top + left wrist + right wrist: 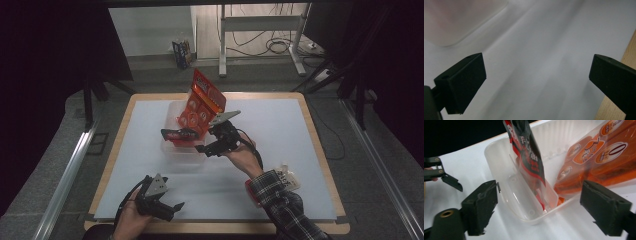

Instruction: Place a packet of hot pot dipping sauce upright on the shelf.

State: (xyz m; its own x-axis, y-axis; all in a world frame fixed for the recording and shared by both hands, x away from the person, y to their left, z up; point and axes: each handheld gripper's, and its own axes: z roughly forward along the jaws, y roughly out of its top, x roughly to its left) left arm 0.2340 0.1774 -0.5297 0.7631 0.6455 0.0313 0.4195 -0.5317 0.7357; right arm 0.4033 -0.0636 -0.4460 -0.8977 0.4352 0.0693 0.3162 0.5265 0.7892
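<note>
clear tub (524, 202): holds orange packet (596, 162), black-red packet (529, 157) | right gripper (539, 207): jaws apart beside tub, gripping nothing | left gripper (536, 80): jaws apart, empty

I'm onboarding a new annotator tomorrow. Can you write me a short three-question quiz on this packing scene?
1. True or false: the right gripper is clamped on the large orange printed snack bag.
2. Which item stands in the clear plastic rectangular bin beside the orange bag? A) a red-and-black printed packet B) a green bottle C) a white cup
3. In a few words: what lies between the jaws of the left gripper?

Key
1. False: its jaws stand open, apart from the bag.
2. A: the red-and-black printed packet.
3. Nothing but the white table mat; the jaws are open.
</note>
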